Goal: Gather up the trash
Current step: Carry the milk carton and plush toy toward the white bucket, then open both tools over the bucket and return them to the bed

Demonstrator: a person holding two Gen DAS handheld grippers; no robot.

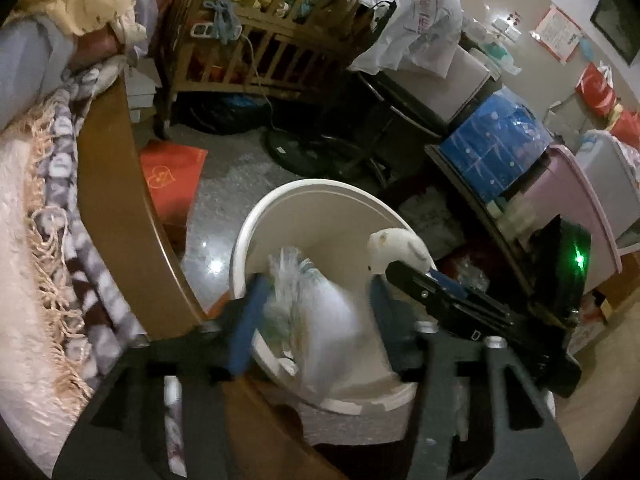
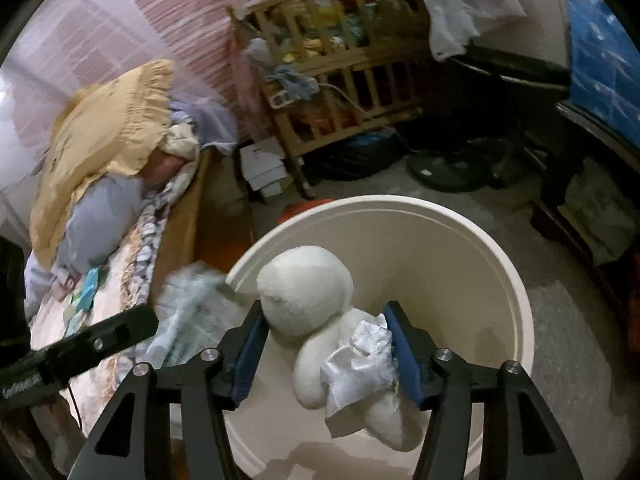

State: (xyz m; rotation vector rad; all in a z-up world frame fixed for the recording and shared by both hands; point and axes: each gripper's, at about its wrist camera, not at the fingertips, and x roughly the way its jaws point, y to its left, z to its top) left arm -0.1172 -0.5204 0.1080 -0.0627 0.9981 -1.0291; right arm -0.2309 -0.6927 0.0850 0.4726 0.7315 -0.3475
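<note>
A white round bin (image 1: 320, 188) stands on the floor beside the bed. My left gripper (image 1: 316, 292) hangs over its near rim with the jaws apart. A blurred, crumpled white printed wrapper (image 1: 312, 312) is between the pads, loose of the right pad. My right gripper (image 2: 324, 308) is over the same bin (image 2: 400, 202), also with parted jaws. A white plush toy (image 2: 304, 292) and a crumpled white scrap (image 2: 360, 354) lie between its pads; a gap shows beside the left pad. The wrapper (image 2: 192, 312) also appears in the right wrist view, by a left finger (image 2: 120, 332).
The bed's wooden side board (image 1: 120, 184) runs along the left, with a fringed blanket (image 1: 52, 240) and a yellow pillow (image 2: 104, 140). Beyond the bin are a red bag (image 1: 172, 176), a wooden crib (image 1: 260, 40), a fan base (image 1: 296, 152) and stacked boxes (image 1: 492, 148).
</note>
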